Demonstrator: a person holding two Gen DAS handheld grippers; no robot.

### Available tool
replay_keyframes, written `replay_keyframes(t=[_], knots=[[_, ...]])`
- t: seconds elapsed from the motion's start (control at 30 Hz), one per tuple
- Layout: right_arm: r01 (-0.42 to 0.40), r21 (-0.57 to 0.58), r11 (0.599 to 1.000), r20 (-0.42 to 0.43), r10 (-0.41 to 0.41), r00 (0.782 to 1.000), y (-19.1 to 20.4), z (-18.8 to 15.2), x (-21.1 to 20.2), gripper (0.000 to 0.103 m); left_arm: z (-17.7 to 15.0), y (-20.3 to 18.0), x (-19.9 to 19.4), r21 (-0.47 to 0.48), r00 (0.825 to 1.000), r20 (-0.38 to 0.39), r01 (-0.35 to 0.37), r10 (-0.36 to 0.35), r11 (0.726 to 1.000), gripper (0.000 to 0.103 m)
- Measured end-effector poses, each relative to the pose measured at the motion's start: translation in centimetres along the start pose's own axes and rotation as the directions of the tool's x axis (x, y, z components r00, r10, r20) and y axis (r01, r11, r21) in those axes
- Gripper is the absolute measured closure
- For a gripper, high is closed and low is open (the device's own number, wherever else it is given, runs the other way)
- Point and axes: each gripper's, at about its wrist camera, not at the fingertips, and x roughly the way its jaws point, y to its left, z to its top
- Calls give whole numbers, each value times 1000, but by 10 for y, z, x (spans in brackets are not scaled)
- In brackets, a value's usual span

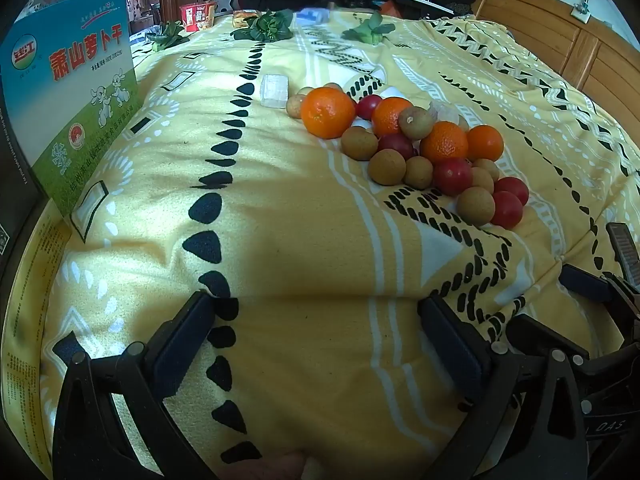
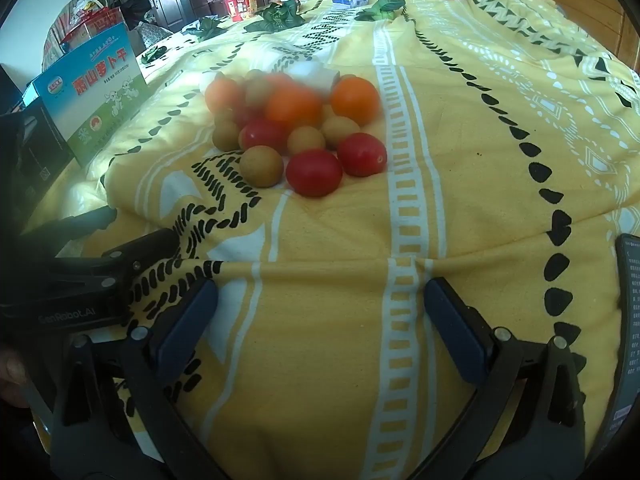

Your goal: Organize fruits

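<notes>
Both tools start low over the bed, angled down at the yellow patterned quilt [image 1: 304, 264]; my left gripper [image 1: 320, 344] has its jaws spread wide with nothing between them, and my right gripper [image 2: 320, 328] is the same, empty and fully apart. Just right of the right gripper, a phone [image 2: 628, 320] lies at the frame edge. Further out, ahead of both tools, sits the fruit pile [image 1: 416, 144], all pieces touching or nearly so: red cherry tomatoes [image 2: 314, 172] nearest, brown round fruits, probably longans [image 2: 261, 166], mixed among them, oranges [image 1: 328, 112] towards the back. Judgement on handling: tomatoes are smooth, thin-skinned and soft, so close gently across the middle; longans are light and firm with a brittle shell, likely to roll on the soft quilt; oranges are heaviest and widest, needing near the full jaw span, taken across the equator. The nearest tomato stands clear enough at the pile's edge to take first. Beside the pile is a small white block [image 1: 275, 88], unidentified. To the left, a printed cardboard box [image 1: 76, 92] stands on edge. At the far end lie leafy greens [image 1: 266, 26] and a red snack packet [image 1: 197, 16]
</notes>
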Motion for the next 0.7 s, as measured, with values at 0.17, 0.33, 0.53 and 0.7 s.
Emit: replay_keyframes(t=[0.17,0.33,0.53,0.7], knots=[[-2,1,1000,8,2,1000,0,0,0,0,0,0,0,-2,1000,2,3,-3,1000,0],[-5,2,1000,9,5,1000,0,0,0,0,1,1,0,0,1000,-1,0,0,1000,0],[-6,3,1000,10,6,1000,0,0,0,0,2,2,-1,0,1000,-1,0,0,1000,0],[-7,4,1000,11,7,1000,0,0,0,0,1,1,0,0,1000,-1,0,0,1000,0]])
